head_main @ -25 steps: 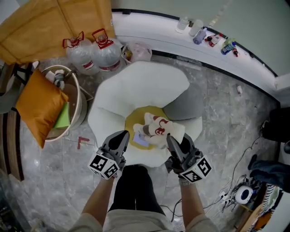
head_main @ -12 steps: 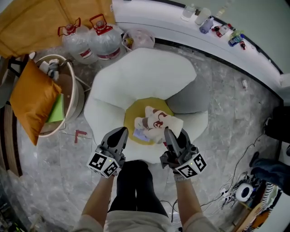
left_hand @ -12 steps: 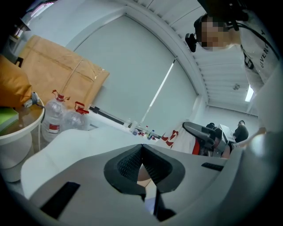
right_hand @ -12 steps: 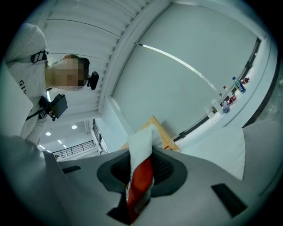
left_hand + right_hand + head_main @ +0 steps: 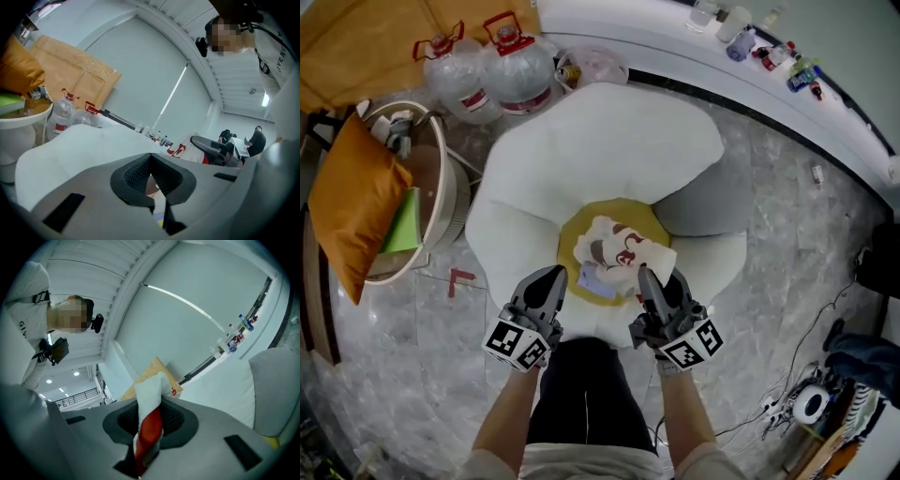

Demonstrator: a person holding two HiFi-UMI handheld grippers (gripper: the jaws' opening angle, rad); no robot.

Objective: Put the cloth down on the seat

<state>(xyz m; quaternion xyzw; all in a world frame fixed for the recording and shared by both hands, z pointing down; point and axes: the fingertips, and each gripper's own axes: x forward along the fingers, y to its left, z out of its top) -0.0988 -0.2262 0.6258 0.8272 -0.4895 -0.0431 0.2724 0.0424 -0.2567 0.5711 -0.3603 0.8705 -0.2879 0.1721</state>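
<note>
A white cloth [image 5: 619, 253] with red and brown print lies bunched over the yellow centre [image 5: 581, 223] of a white flower-shaped seat [image 5: 600, 141]. My right gripper [image 5: 649, 279] is at the cloth's near right edge. In the right gripper view a white and red fold of the cloth [image 5: 150, 397] is pinched between the dark pads, so this gripper [image 5: 149, 427] is shut on it. My left gripper [image 5: 549, 279] hovers over the seat's front left edge, a little left of the cloth. Its jaws [image 5: 152, 176] are drawn together with only a thin slit between them.
Two big water jugs [image 5: 483, 70] stand behind the seat. A round side table [image 5: 450, 192] with an orange cushion [image 5: 352, 202] is at the left. A grey cushion [image 5: 703, 202] leans on the seat's right. Bottles line the white ledge [image 5: 750, 42]. Cables [image 5: 811, 403] lie at the lower right.
The head view has shifted, so the seat sits lower in frame. Both grippers keep about the same places at the seat's front, and the right still pinches the cloth.
</note>
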